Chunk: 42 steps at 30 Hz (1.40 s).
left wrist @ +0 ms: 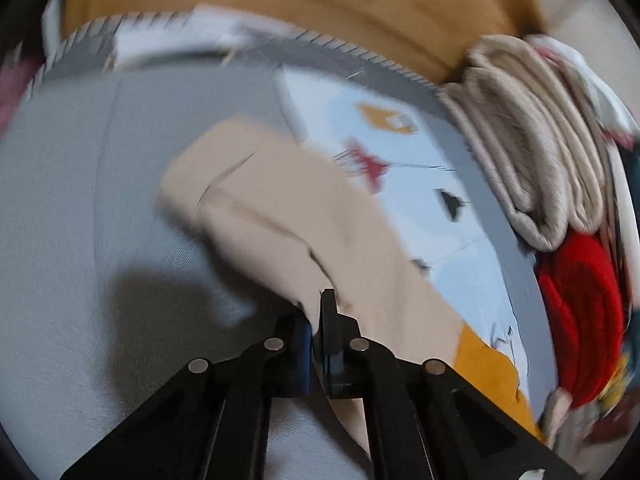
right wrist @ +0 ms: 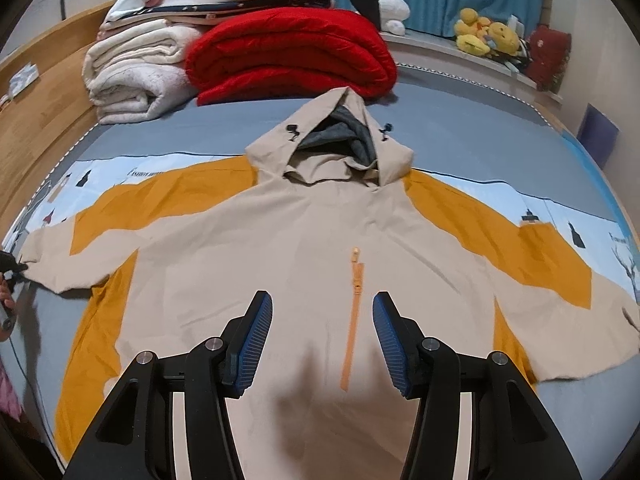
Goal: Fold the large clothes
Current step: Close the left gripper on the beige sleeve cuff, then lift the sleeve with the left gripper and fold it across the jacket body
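Lower centre, our left gripper (left wrist: 316,312) was clenched on the beige sleeve cuff (left wrist: 256,200) of the soft, limp hooded jacket (right wrist: 304,264), best gripped at cuffs and hem, while our right gripper (right wrist: 322,320) hung released above its chest.

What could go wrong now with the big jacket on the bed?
The left gripper pinches only the thin edge of the jacket sleeve, so the cloth might slip out when pulled. The right gripper hangs open over the front with nothing held, so the body may drag and wrinkle. The hood lies near the red blanket and could catch.
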Available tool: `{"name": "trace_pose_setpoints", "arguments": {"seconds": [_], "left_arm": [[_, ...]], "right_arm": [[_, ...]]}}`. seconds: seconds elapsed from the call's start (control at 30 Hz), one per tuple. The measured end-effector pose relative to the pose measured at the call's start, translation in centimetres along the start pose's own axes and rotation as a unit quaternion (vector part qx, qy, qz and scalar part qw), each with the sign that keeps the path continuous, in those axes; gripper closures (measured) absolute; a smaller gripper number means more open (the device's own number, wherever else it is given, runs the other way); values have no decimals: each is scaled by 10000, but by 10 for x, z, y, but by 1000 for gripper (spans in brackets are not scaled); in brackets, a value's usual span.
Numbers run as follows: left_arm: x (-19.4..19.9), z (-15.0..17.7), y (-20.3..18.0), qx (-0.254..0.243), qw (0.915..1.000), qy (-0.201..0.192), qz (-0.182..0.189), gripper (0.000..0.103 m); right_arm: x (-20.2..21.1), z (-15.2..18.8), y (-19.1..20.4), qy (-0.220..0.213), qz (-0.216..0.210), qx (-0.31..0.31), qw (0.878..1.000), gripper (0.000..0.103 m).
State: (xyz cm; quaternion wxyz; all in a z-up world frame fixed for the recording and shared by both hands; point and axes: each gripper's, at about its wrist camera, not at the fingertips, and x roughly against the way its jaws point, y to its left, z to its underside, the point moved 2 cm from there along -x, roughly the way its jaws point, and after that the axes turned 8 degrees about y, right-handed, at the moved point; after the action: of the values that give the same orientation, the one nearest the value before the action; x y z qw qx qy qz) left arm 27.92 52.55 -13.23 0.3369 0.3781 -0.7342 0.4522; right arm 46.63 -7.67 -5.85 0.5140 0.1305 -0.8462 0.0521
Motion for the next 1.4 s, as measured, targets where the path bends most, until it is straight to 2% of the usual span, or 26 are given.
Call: {"name": "trace_pose_setpoints", "arguments": {"seconds": [0.07,0.17,0.2,0.27,0.37,0.4,0.47,0.5,0.57,0.63,0.67,0.7,0.73,0.77,0.87,0.9,1.03,1.07,1.1,1.13,1.17,1.27,1.3,1.37,1.4], "left_arm": [[17,5,-35,-495,9986,-164,43,103],[45,23,-86,-1067,9926,-270,510,103],[58,37,-110,-1334,9880,-267,727,103],[75,62,-146,-1772,9784,-224,1042,103],[101,125,-208,-2745,9495,-20,1523,103],[112,156,-230,-3177,9324,83,1723,103],[126,205,-257,-3729,9064,240,1971,103],[130,224,-265,-3902,8960,365,2086,103],[134,275,-284,-4313,8649,911,2400,103],[127,315,-292,-4652,8401,1452,2380,96],[119,335,-292,-4831,8262,1795,2278,85],[112,348,-290,-4936,8191,2011,2121,78],[108,351,-286,-4952,8202,2060,1989,70],[107,353,-281,-4918,8251,2052,1875,69],[114,331,-271,-4527,8482,1990,1899,69],[119,319,-268,-4375,8572,1909,1934,69],[147,276,-241,-3616,9072,1368,1660,72],[147,266,-233,-3386,9173,1388,1571,73],[145,260,-224,-3162,9241,1493,1539,78],[141,258,-218,-3022,9253,1632,1607,82],[136,259,-215,-2973,9243,1688,1699,85],[108,276,-212,-3178,9160,1678,1784,85],[95,282,-212,-3192,9135,1837,1727,87],[65,290,-210,-2971,9077,2428,1701,88],[47,295,-214,-2828,9008,2784,1761,88]], "right_arm": [[4,-1,-3,-45,36,-13,10000,56],[7,-1,-7,-70,37,-63,9999,77],[8,-1,-8,-52,30,-99,9999,86],[10,1,-12,-14,-28,-201,9998,87],[17,6,-19,11,-80,-368,9993,87],[21,9,-22,15,-74,-434,9990,87],[24,14,-28,69,-66,-542,9985,86],[26,18,-32,104,-87,-641,9978,86],[29,24,-39,165,-160,-833,9963,86],[32,30,-44,202,-203,-1008,9945,84],[33,34,-45,211,-208,-1064,9939,83],[34,37,-46,220,-221,-1128,9931,81],[36,41,-47,223,-244,-1194,9923,79],[38,45,-47,220,-260,-1229,9918,79],[43,57,-45,222,-329,-1271,9911,79],[46,61,-44,218,-366,-1273,9910,79],[55,67,-41,130,-462,-1255,9909,80],[57,67,-40,96,-503,-1259,9907,81],[60,67,-40,41,-525,-1251,9907,88],[62,65,-37,-27,-524,-1201,9914,92],[63,64,-35,-64,-531,-1151,9919,93],[62,61,-27,-170,-556,-946,9938,93],[59,61,-25,-166,-572,-900,9942,92],[53,61,-23,-210,-732,-826,9937,91],[46,62,-21,-188,-717,-773,9942,91]]}}
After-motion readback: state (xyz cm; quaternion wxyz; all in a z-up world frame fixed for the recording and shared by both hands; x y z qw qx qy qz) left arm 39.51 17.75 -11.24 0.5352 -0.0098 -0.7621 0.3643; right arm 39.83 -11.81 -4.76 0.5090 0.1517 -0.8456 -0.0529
